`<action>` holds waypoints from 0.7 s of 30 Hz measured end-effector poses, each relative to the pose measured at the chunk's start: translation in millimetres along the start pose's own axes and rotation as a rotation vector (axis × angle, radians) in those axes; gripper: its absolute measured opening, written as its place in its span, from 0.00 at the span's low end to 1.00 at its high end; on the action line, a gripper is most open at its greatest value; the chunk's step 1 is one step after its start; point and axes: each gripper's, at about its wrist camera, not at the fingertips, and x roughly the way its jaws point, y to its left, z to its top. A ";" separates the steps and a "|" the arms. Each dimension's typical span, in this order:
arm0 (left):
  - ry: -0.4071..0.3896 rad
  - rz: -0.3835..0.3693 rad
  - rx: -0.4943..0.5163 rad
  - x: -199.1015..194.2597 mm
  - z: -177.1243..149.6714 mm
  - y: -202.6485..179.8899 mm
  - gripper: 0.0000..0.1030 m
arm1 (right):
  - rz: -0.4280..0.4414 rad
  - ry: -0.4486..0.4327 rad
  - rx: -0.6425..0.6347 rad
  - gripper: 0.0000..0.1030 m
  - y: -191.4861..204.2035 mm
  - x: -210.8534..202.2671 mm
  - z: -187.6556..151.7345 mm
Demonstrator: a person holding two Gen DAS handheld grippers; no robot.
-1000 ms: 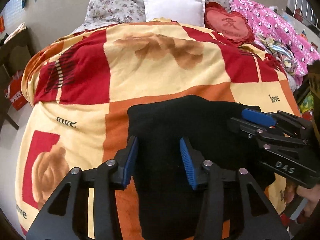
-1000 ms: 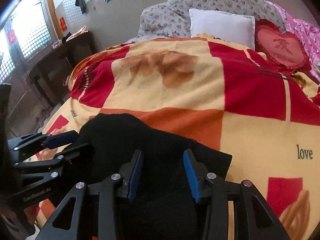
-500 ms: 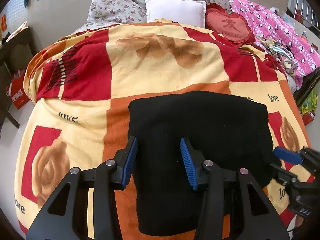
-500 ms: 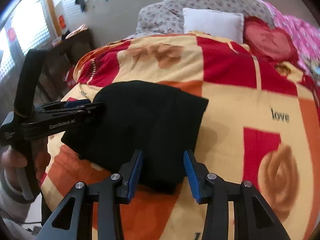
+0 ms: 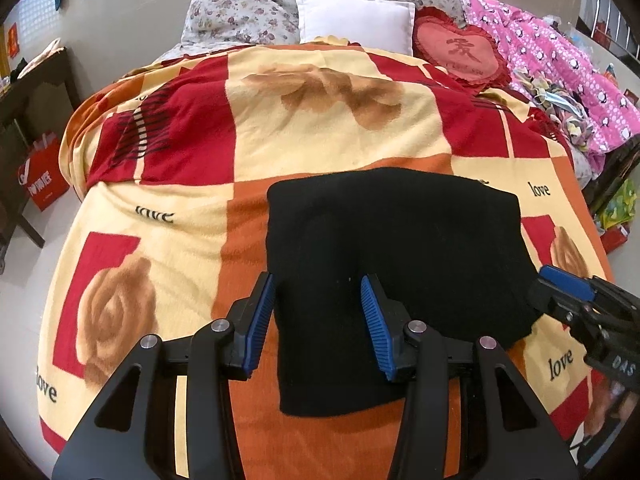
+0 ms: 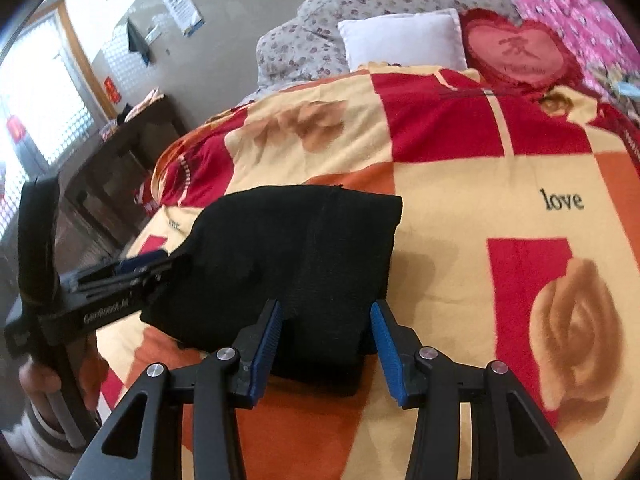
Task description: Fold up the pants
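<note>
With both left tongs and right tongs spread apart and empty, the folded black pants near the bed's front edge could slump open if nudged.

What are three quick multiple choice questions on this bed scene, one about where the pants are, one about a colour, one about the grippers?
1. Where do the pants lie?
A. On the patterned blanket
B. On the white pillow
C. On the floor

2. What colour is the heart-shaped cushion?
A. Green
B. Red
C. Grey

3. How do the left gripper and right gripper stand?
A. Both clamped on the pants
B. One open, one shut
C. Both open, holding nothing

Answers:
1 A, the black folded bundle rests on the orange and yellow squares.
2 B, it is red with a frilled edge, beside the pillow.
3 C, each wrist view shows a wide gap between the blue pads.
</note>
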 end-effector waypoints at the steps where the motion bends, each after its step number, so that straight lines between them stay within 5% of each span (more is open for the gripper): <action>1: 0.002 -0.006 -0.006 -1.5 -1.4 1.1 0.43 | 0.004 0.002 0.012 0.47 -1.3 0.9 -0.2; 13: 0.011 -0.027 -0.023 -3.3 -10.7 1.0 0.43 | -0.107 0.026 -0.088 0.48 10.7 12.7 -3.9; 16: 0.011 -0.020 -0.020 2.2 -15.3 0.9 0.61 | -0.092 0.023 -0.075 0.49 6.0 15.4 -6.3; 21: 0.026 -0.053 -0.055 7.9 -15.6 7.1 0.63 | -0.042 0.033 -0.035 0.50 -3.0 14.2 -4.8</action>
